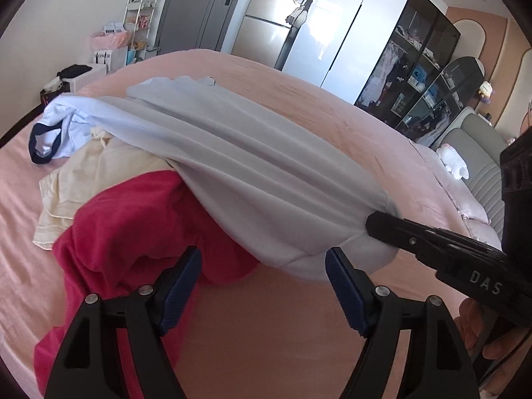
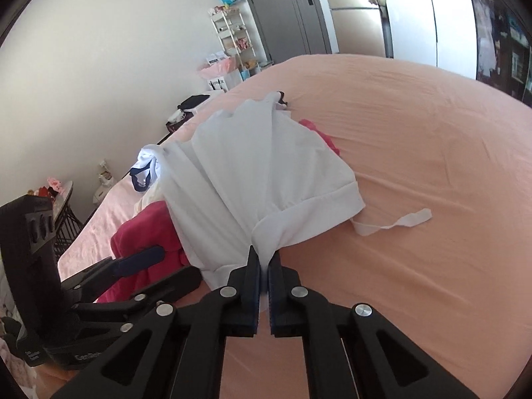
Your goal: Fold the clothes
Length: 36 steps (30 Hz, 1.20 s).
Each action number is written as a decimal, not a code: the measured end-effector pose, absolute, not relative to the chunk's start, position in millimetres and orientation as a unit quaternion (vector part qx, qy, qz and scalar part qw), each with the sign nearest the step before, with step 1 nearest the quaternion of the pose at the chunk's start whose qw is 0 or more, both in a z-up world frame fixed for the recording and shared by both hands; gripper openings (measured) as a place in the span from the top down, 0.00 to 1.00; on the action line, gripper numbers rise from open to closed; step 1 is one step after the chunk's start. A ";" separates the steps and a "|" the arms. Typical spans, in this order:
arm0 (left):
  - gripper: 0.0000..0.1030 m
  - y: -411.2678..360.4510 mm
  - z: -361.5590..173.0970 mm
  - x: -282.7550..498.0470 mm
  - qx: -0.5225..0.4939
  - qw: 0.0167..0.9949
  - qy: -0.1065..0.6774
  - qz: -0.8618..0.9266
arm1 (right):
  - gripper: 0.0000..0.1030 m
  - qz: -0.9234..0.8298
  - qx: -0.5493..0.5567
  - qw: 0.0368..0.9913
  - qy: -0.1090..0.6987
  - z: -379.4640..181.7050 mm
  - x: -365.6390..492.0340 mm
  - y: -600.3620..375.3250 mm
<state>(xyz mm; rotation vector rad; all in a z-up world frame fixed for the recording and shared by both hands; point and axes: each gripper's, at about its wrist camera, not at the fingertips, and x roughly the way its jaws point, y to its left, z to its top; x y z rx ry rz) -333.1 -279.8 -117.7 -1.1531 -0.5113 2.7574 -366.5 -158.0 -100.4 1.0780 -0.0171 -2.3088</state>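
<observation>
Clothes lie in a heap on the pink bed sheet (image 2: 415, 173): a cream cloth top (image 1: 83, 186), then a bright red soft top (image 1: 133, 219). Left gripper (image 1: 262, 286) hangs over the red one with fingers wide apart and nothing between them. Right gripper (image 2: 264, 266) has its fingers squeezed together on the hem of the pale blue shirt with a dark blue collar (image 2: 252, 166), which drapes over the heap.
</observation>
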 end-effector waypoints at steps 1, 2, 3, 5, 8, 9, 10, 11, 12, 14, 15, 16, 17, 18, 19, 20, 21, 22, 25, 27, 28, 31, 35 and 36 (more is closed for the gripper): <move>0.27 -278.1 -117.3 -335.8 -0.380 0.058 -0.173 0.907 | 0.99 -0.873 0.392 0.291 -0.005 -96.2 -363.0 -156.5; 0.27 -275.3 -116.9 -335.7 -0.379 0.070 -0.185 0.904 | 0.99 -0.880 0.379 0.285 -0.009 -88.3 -360.3 -153.1; 0.27 -272.3 -116.5 -335.0 -0.377 0.084 -0.198 0.901 | 0.99 -0.888 0.365 0.277 -0.016 -78.6 -357.9 -148.8; 0.27 -266.2 -115.7 -333.4 -0.372 0.112 -0.225 0.893 | 0.99 -0.899 0.349 0.265 -0.018 -61.0 -346.1 -127.7; 0.27 -257.1 -114.5 -331.0 -0.365 0.154 -0.263 0.880 | 0.99 -0.912 0.327 0.246 -0.017 -35.0 -326.4 -92.5; 0.27 -254.0 -114.1 -330.2 -0.362 0.168 -0.276 0.874 | 0.99 -0.916 0.319 0.240 -0.016 -26.3 -319.8 -80.8; 0.27 -251.0 -113.7 -329.4 -0.359 0.182 -0.289 0.869 | 0.99 -0.921 0.312 0.234 -0.016 -17.6 -313.2 -69.0; 0.27 -247.9 -113.3 -328.6 -0.356 0.195 -0.301 0.863 | 0.99 -0.925 0.304 0.228 -0.015 -9.0 -306.6 -57.3; 0.27 -244.9 -112.9 -327.9 -0.352 0.209 -0.314 0.857 | 0.99 -0.929 0.297 0.222 -0.015 -0.3 -300.1 -45.6; 0.24 -238.8 -112.1 -326.3 -0.345 0.236 -0.338 0.843 | 0.99 -0.936 0.282 0.210 -0.014 17.1 -286.9 -22.1; 0.20 -235.8 -111.7 -325.5 -0.342 0.249 -0.350 0.836 | 0.99 -0.936 0.289 0.199 -0.013 19.9 -277.9 -3.5; 0.20 -232.7 -111.3 -324.7 -0.338 0.262 -0.362 0.828 | 0.99 -0.934 0.303 0.188 -0.012 19.0 -266.6 18.5; 0.20 -222.8 -110.2 -319.1 -0.341 0.258 -0.358 0.830 | 0.99 -0.931 0.318 0.178 -0.011 16.2 -254.0 38.1; 0.20 -211.1 -109.0 -312.2 -0.346 0.250 -0.350 0.834 | 0.99 -0.928 0.333 0.169 -0.009 12.6 -241.1 56.6; 0.20 -199.4 -107.8 -305.4 -0.350 0.241 -0.342 0.838 | 0.99 -0.925 0.346 0.159 -0.005 8.3 -227.5 74.2; 0.20 -187.7 -106.6 -298.6 -0.355 0.233 -0.335 0.841 | 0.99 -0.922 0.357 0.148 0.000 3.6 -213.6 91.3; 0.21 -176.0 -105.4 -291.7 -0.360 0.224 -0.327 0.845 | 0.99 -0.919 0.368 0.139 -0.004 -0.2 -200.0 108.1; 0.25 -164.3 -104.2 -284.9 -0.364 0.216 -0.319 0.848 | 0.99 -0.916 0.378 0.131 -0.012 -3.6 -186.5 124.8; 0.56 -114.7 -106.5 -272.7 -0.414 0.200 -0.254 0.851 | 0.99 -0.901 0.415 0.122 -0.038 -12.2 -150.2 168.8; 0.57 -87.6 -116.7 -258.0 -0.446 0.208 -0.223 0.841 | 0.99 -0.902 0.415 0.114 -0.038 -9.2 -127.5 190.7; 0.57 -81.5 -120.3 -249.9 -0.457 0.213 -0.217 0.836 | 0.99 -0.903 0.414 0.109 -0.038 -7.1 -116.2 201.4; 0.57 -68.3 -129.5 -225.7 -0.486 0.224 -0.203 0.820 | 0.99 -0.914 0.396 0.079 -0.051 11.7 -91.8 238.7; 0.51 -88.1 -128.1 -217.0 -0.496 0.181 -0.206 0.824 | 0.97 -0.909 0.412 -0.019 -0.060 8.3 -109.2 296.4; 0.46 -95.2 -127.9 -217.6 -0.498 0.156 -0.201 0.829 | 0.96 -0.906 0.416 -0.044 -0.062 6.8 -114.5 310.9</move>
